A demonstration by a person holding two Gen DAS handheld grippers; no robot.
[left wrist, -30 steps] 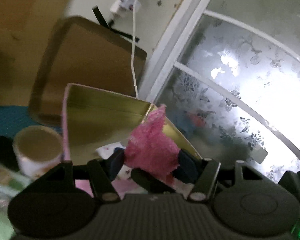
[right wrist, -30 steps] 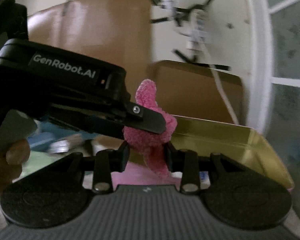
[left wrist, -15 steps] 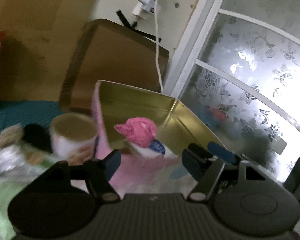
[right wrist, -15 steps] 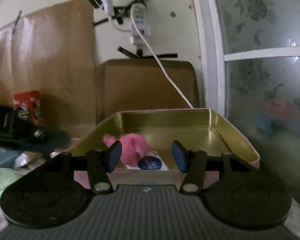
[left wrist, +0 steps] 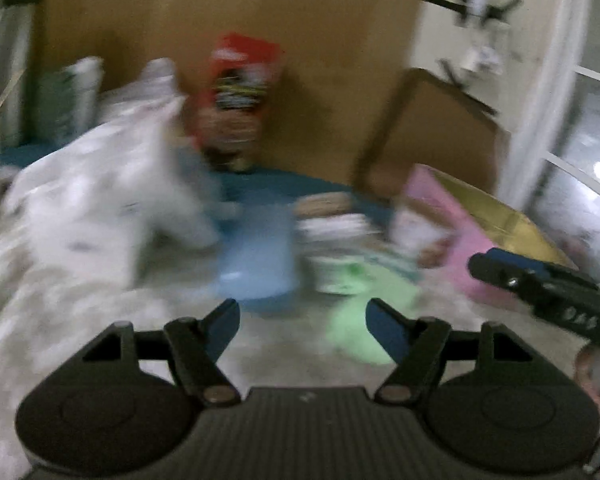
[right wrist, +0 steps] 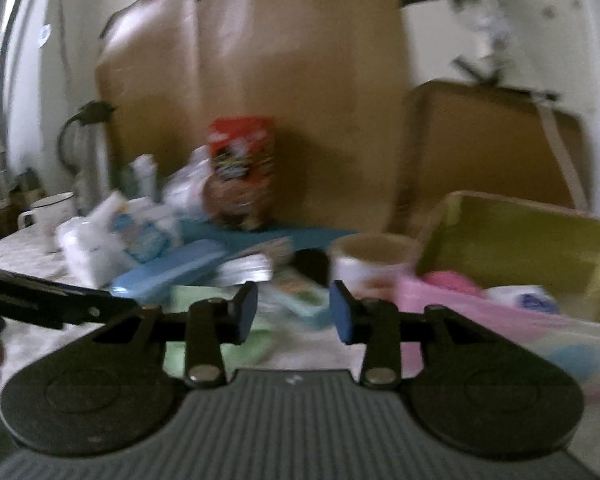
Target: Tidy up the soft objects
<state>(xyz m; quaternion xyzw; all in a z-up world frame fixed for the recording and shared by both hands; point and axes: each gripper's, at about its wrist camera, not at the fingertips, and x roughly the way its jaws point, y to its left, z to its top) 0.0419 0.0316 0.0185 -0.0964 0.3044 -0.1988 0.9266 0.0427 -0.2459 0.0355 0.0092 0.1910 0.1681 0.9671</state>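
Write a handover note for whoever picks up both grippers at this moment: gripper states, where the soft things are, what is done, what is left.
Left gripper: open, nothing held, pointed at the clutter on the table.
Right gripper: open, nothing held.
Done: the pink plush lies inside the pink tin with the gold lining, next to a white and blue item I cannot identify.
Left: a light green cloth lies on the table just ahead of the left gripper, probably the next pick. The views are blurred, so check the pile near the blue case for other soft things.
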